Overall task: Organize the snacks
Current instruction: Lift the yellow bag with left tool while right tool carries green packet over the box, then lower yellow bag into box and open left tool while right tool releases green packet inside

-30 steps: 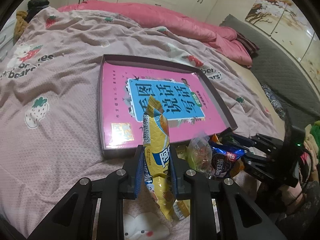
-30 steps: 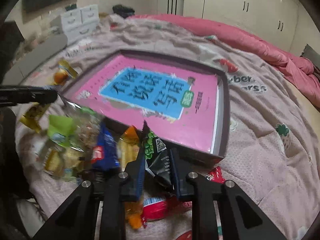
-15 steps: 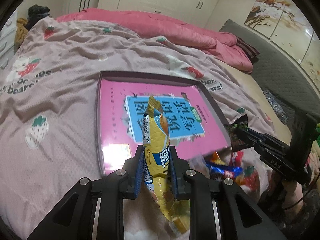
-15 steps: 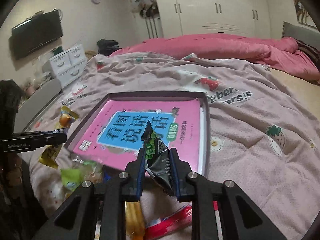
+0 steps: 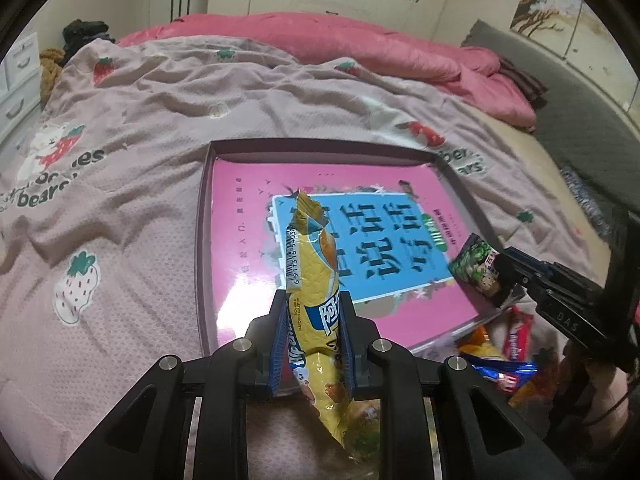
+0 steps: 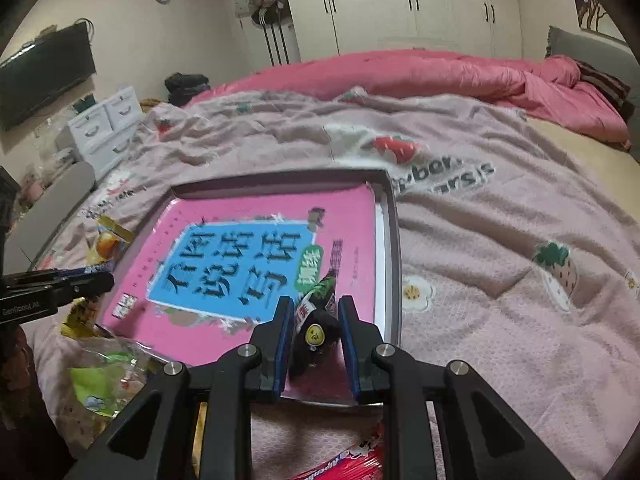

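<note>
On the bed lies a shallow dark-rimmed box (image 5: 203, 240) with a pink and blue printed bottom. My left gripper (image 5: 313, 301) is shut on a long yellow snack packet (image 5: 310, 264), held upright above the box's near edge. My right gripper (image 6: 312, 309) is shut on a dark green and black packet (image 6: 318, 300) over the near right corner of the box (image 6: 394, 264). The left wrist view shows the right gripper (image 5: 505, 278) and its green packet (image 5: 472, 260) at the box's right rim. In the right wrist view the left gripper (image 6: 72, 282) and its yellow packet (image 6: 107, 238) sit at the left rim.
Loose snacks lie in a pile (image 5: 500, 360) on the strawberry-print blanket (image 5: 120, 220) by the box's near side, among them a green bag (image 6: 100, 384) and a red packet (image 6: 344, 464). A pink duvet (image 6: 440, 76) lies behind. White drawers (image 6: 104, 128) stand at the left.
Both grippers have carried their packets forward, from above the snack pile to over the box. The right gripper has also rolled and lifted its view.
</note>
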`<state>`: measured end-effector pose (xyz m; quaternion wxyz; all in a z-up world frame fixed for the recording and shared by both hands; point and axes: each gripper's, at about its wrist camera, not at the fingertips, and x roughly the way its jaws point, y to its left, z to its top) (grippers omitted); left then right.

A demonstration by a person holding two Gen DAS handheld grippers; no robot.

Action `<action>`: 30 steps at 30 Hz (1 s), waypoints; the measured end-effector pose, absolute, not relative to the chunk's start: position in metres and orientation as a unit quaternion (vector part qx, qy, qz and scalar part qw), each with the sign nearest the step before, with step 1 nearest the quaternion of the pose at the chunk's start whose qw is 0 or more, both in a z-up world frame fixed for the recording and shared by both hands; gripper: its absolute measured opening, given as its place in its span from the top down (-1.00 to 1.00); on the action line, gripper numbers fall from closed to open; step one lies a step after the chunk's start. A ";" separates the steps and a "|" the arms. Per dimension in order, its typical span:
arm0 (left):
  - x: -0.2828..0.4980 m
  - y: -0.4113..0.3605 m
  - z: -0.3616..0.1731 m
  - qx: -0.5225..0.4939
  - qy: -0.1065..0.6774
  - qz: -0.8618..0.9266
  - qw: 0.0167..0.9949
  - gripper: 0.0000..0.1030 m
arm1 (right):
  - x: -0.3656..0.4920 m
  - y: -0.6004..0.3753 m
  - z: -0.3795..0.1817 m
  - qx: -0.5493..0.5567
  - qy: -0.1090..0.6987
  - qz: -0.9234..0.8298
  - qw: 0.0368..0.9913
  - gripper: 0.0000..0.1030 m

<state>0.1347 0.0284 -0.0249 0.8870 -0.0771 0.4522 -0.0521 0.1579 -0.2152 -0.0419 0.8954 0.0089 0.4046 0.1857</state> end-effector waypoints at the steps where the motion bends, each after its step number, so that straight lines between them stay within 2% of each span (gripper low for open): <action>1: 0.136 0.028 -0.027 -0.075 0.454 -0.050 0.886 0.53 | 0.159 -0.214 -0.044 0.008 0.409 0.185 0.894 0.54; 24: 0.153 0.009 -0.045 -0.030 0.468 -0.029 0.883 0.50 | 0.160 -0.214 -0.054 0.007 0.427 0.179 0.886 0.54; 30: 0.156 0.009 -0.049 -0.028 0.468 -0.025 0.883 0.48 | 0.159 -0.215 -0.053 0.010 0.425 0.178 0.888 0.48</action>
